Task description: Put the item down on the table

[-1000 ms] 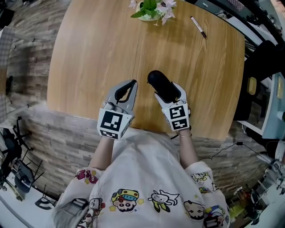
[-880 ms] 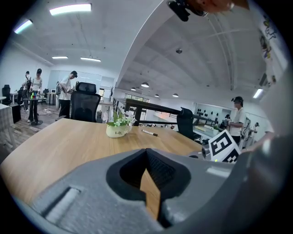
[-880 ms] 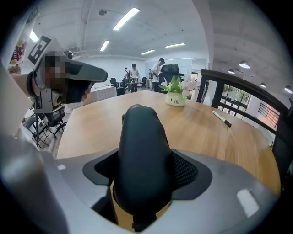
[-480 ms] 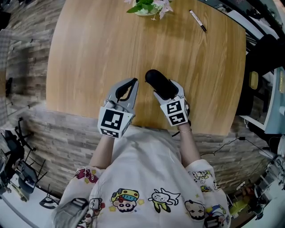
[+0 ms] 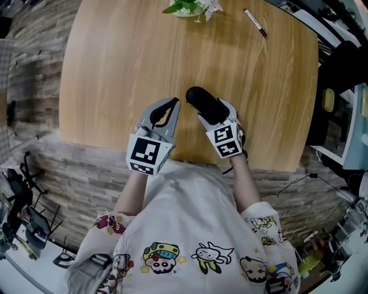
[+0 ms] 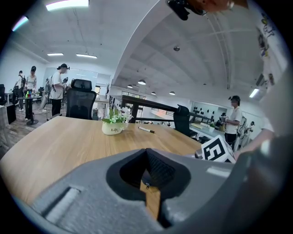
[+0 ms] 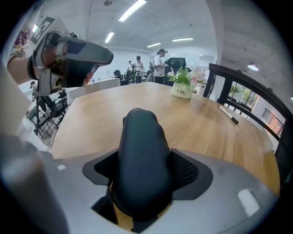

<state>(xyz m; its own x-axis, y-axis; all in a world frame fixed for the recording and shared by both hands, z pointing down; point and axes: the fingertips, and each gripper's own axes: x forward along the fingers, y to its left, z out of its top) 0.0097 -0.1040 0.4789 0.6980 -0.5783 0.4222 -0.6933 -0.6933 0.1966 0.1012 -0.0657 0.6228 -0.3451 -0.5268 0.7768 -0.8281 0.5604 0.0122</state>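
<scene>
A black, rounded oblong item (image 5: 204, 104) sticks out forward from my right gripper (image 5: 211, 112), which is shut on it with a pad pressed against each side. In the right gripper view the item (image 7: 139, 151) fills the space between the jaws and points out over the wooden table (image 7: 105, 119); whether it touches the wood I cannot tell. My left gripper (image 5: 170, 107) hovers just left of it near the table's front edge. It is shut, its tips meeting with nothing between them (image 6: 147, 161).
A small white pot of flowers (image 5: 187, 7) stands at the far edge of the round table (image 5: 115, 63), with a black marker pen (image 5: 255, 23) to its right. Office chairs, desks and people are beyond the table. A brick-patterned floor lies below.
My right gripper has sunk slightly toward the table with the black item still in it. The left gripper has stayed where it was.
</scene>
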